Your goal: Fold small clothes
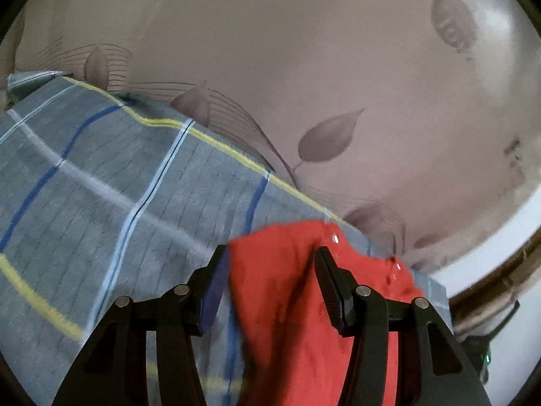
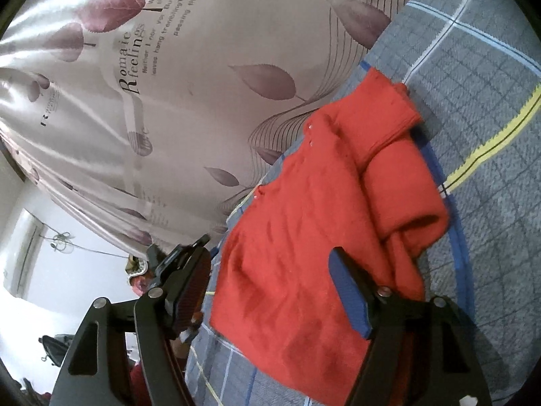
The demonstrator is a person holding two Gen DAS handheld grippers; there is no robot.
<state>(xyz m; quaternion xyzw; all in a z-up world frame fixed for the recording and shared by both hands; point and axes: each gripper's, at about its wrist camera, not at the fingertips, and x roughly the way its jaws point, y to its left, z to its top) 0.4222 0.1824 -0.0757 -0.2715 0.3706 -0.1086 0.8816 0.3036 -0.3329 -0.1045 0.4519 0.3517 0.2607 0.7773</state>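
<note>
The red knit sweater (image 2: pixel 304 237) lies on a grey plaid blanket (image 2: pixel 473 101) beside a leaf-print curtain (image 2: pixel 203 84). Left tongs (image 1: pixel 270 260) and right tongs (image 2: pixel 270 253) are both spread, straddling its cloth without pinching.

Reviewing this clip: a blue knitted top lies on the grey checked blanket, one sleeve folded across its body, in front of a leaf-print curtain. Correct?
Not quite: the knitted top is red, not blue, as the right wrist view shows plainly. The rest stands: it lies on the grey checked blanket, one sleeve folded across its body, in front of the leaf-print curtain.
</note>
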